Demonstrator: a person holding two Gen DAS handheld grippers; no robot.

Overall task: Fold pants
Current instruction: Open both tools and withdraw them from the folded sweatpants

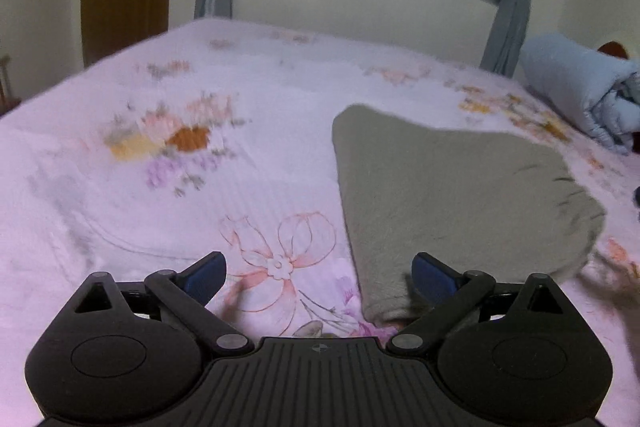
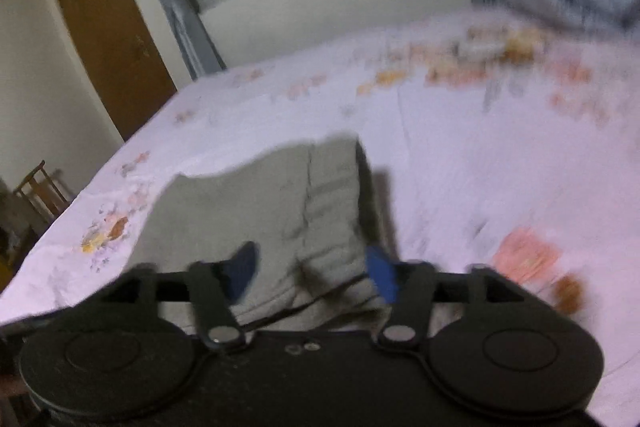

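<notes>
You get dim indoor light with a pink cast; the right wrist view smears badly, and fisheye bends every edge.

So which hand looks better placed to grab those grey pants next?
Probably the right gripper: its open fingers straddle the bunched edge of the pants. The left gripper is open mostly over the bedsheet, beside the pants.

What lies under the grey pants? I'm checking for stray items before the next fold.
Around the grey pants only the floral bedsheet shows, so they rest on it. Anything beneath the fabric is covered and cannot be seen.
</notes>
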